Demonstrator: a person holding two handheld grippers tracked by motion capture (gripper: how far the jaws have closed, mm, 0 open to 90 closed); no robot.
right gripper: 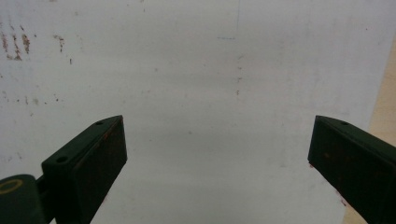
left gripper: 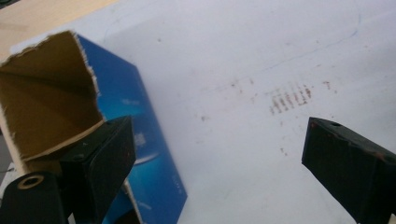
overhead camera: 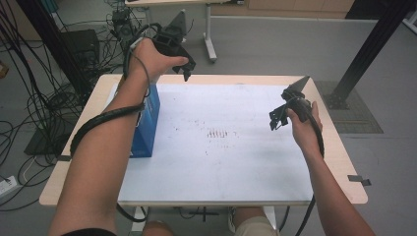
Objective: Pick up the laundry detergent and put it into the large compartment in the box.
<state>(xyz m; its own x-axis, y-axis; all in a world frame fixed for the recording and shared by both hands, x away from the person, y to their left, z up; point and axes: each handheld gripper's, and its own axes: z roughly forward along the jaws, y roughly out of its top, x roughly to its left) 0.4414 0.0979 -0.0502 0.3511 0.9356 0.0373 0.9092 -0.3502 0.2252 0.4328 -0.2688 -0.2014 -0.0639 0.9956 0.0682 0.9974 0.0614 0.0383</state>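
Two grippers standing wide, gripping nothing. Tall blue cardboard box with torn-open top (left gripper: 135, 140) standing upright at white mat's (overhead camera: 221, 147) left edge, beside left gripper (overhead camera: 184, 66). Right gripper (overhead camera: 276, 119) hovering well apart. Advice: centre jaws across box walls, closing gently.

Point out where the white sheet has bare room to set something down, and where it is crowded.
Most of the white sheet is bare: the whole stretch from the blue box across to the right gripper, faint reddish marks aside, and the near edge. The crowded part is the far-left corner, where the box stands with its torn top open and the left gripper hovers.
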